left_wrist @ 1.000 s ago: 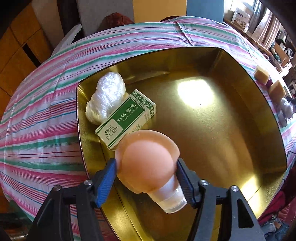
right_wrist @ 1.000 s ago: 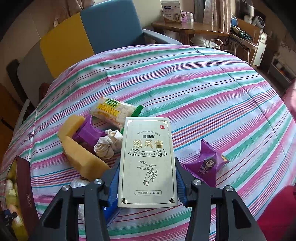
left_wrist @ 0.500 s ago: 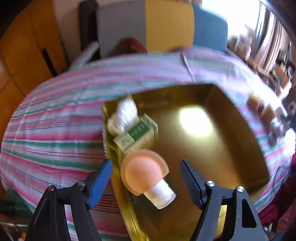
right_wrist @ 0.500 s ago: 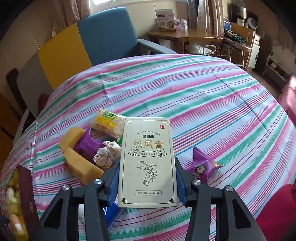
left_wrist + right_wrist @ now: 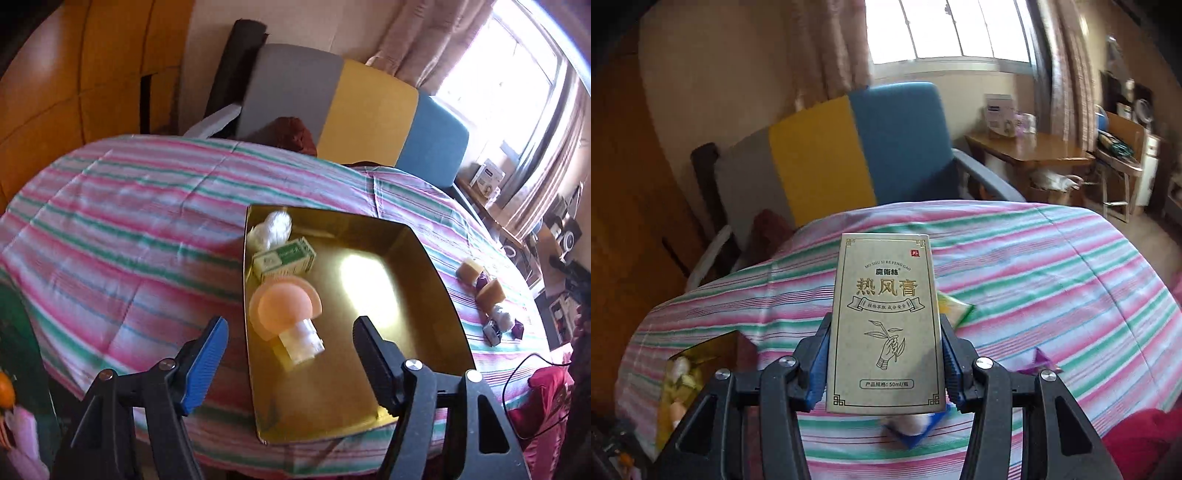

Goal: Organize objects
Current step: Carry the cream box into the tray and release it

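Note:
A gold tray (image 5: 424, 332) lies on the striped tablecloth. In it are a pink mushroom-shaped object (image 5: 284, 308) on its side, a green and white box (image 5: 284, 258) and a white plastic bundle (image 5: 271, 229). My left gripper (image 5: 290, 343) is open and empty, raised above and in front of the pink object. My right gripper (image 5: 884, 354) is shut on a tall beige box with Chinese lettering (image 5: 884, 325), held up above the table. The tray also shows low at the left in the right wrist view (image 5: 701, 354).
Yellow sponges (image 5: 491, 291), purple packets (image 5: 517, 328) and small white items lie on the cloth right of the tray. A green-yellow packet (image 5: 955, 310) and a purple packet (image 5: 1043, 363) lie behind the held box. A grey, yellow and blue chair (image 5: 351, 118) stands behind the table.
My left gripper let go of the pink object in the tray, opened and drew back and up. My right gripper lifted the beige box higher and tilted up.

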Motion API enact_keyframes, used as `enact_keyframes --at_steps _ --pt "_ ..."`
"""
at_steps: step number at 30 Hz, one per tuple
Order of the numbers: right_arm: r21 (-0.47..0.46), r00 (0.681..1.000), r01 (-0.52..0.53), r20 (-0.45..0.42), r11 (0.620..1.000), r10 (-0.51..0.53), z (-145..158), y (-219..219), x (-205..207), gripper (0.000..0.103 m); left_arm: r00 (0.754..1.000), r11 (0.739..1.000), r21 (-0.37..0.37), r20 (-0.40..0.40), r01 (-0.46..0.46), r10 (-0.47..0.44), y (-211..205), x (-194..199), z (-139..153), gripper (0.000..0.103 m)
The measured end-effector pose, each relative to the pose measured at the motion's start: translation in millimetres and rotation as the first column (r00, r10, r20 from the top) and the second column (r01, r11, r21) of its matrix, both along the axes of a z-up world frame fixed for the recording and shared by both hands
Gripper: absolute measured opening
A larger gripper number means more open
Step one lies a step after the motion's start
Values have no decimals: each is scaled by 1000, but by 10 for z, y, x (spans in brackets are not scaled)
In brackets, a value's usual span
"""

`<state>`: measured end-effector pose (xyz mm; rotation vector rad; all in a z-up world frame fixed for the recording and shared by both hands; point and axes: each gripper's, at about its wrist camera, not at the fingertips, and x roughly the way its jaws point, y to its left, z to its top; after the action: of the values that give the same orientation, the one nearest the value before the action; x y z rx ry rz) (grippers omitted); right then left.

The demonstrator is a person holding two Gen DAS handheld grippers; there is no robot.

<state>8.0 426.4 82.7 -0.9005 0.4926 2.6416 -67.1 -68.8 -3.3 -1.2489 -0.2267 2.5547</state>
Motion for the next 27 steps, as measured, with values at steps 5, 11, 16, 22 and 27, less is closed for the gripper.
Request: enact_keyframes --at_steps 5,11,16,22,27 --pt "-10 940 -335 73 942 334 36 -1222 -572 52 1000 1000 4 -7 4 -4 26 76 -55 70" --pt "-95 818 -507 258 856 513 -592 -2422 -1408 52 1000 1000 1 -23 -15 15 -25 150 -47 70" --pt "-142 782 -490 364 860 506 -1060 -2859 -1920 52 999 999 11 4 -36 36 -164 174 -126 70" --pt "-100 783 -452 433 886 448 -1329 -3061 -2219 52 998 997 39 24 -65 64 -294 158 -202 70" --pt "-75 786 -441 449 894 425 -1413 -3167 -2374 52 997 996 56 43 -74 71 -340 132 -246 70"
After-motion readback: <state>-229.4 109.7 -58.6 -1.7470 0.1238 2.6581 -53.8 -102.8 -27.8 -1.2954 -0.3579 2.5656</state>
